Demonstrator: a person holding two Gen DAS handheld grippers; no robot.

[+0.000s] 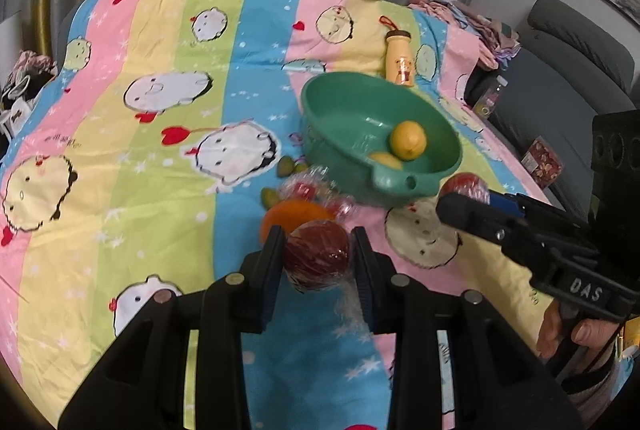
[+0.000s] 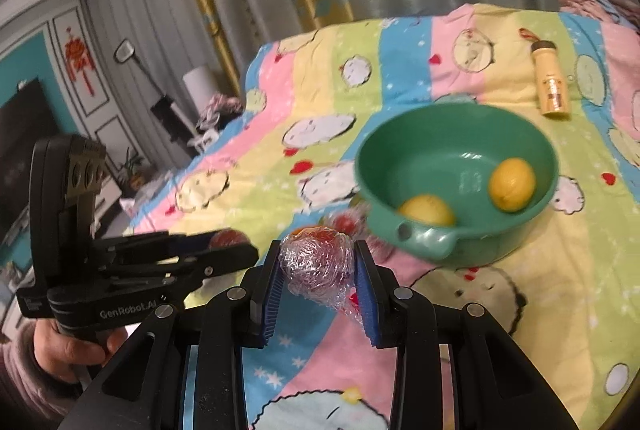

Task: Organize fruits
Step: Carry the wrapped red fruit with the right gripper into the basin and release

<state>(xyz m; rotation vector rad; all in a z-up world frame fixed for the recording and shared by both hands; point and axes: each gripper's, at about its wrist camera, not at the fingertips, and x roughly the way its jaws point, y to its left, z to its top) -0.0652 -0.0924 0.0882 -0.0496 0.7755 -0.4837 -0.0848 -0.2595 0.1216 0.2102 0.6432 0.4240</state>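
1. The left gripper (image 1: 316, 254) is clamping a dark red fruit (image 1: 316, 250) wrapped in cling film, and the right gripper (image 2: 316, 266) is clamping a second film-wrapped red fruit (image 2: 316, 258). Both are hanging above the striped bedcover (image 1: 140, 150), short of the green bowl (image 1: 436, 178).
2. The film is sliding over the skin, so either fruit may be slipping out of the pads before it is over the bowl.
3. A loose tail of film (image 2: 352, 306) is trailing under the right fruit and could be snagging on the blue pad at release.
4. The bowl is sitting tilted on soft bedding with two lemons (image 1: 408, 140) inside; a dropped fruit could be tipping it or knocking them.
5. More fruit, an orange (image 1: 288, 216) and what look like small green ones (image 1: 286, 166), though blurred, is lying beside the bowl and could be getting nudged.
6. The two grippers are working close together and risk colliding at the rim.
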